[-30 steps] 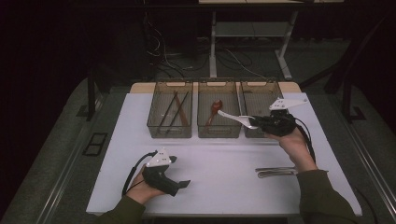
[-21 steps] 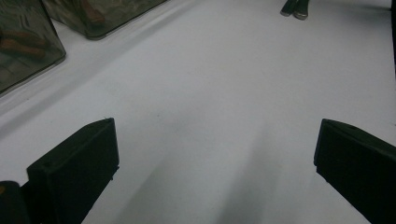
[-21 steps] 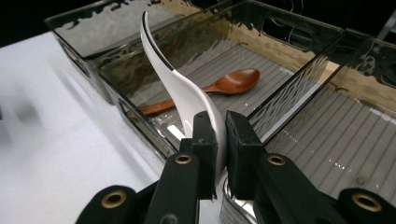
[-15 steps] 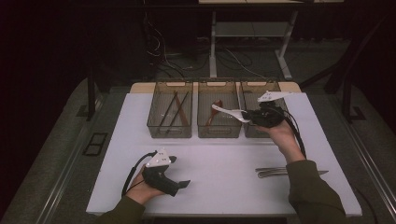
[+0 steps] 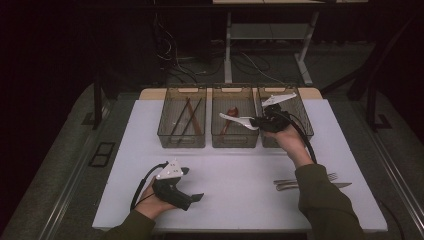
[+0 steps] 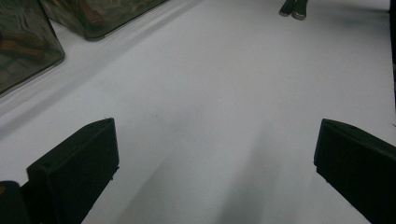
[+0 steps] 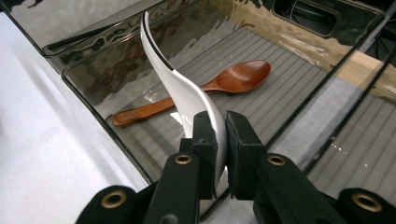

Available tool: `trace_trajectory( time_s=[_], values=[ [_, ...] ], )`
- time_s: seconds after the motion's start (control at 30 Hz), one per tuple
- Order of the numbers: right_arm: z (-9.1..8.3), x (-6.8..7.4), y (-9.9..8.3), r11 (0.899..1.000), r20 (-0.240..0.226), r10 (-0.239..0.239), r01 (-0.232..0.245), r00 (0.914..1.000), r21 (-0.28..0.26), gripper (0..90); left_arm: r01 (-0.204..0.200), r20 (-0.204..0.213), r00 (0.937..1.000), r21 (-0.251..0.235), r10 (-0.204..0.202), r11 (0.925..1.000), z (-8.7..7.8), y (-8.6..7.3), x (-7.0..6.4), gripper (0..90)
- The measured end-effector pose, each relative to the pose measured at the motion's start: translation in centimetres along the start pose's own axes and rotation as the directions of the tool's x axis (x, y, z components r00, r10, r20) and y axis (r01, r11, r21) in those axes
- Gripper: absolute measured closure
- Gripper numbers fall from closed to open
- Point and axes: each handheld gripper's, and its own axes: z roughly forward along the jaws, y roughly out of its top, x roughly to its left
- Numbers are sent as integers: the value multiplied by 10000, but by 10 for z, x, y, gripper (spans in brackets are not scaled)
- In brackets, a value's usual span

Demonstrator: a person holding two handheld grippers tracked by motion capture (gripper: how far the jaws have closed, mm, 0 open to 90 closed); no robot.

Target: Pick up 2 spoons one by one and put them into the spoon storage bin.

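My right gripper (image 5: 256,122) (image 7: 221,135) is shut on a white ceramic spoon (image 5: 237,120) (image 7: 180,86) and holds it over the middle bin (image 5: 235,141). A wooden spoon (image 5: 228,119) (image 7: 219,84) lies on that bin's ribbed floor beneath it. My left gripper (image 5: 195,198) (image 6: 215,158) rests on the white table (image 5: 235,175) near its front left, open, with bare table between its jaws.
Three clear bins stand in a row at the back. The left bin (image 5: 183,141) holds chopsticks (image 5: 186,118). The right bin (image 5: 305,123) sits behind my right hand. A fork and a knife (image 5: 309,182) lie on the table at the right front.
My right gripper has carried the white spoon left and farther back, from near the right bin to above the middle bin. The left gripper has stayed put.
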Motion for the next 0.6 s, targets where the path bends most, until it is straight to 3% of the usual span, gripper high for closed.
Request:
trace_trajectory(
  time_s=[0.47, 0.6],
  values=[
    [20, 15, 1, 9906, 178, -843, 819, 9963, 1098, 819, -36, 24, 10000, 21, 36, 10000, 0, 0, 0, 0],
    [21, 16, 0, 9900, 85, -861, 846, 9962, 1132, 790, -29, 26, 10000, 22, 29, 10000, 0, 0, 0, 0]
  ],
)
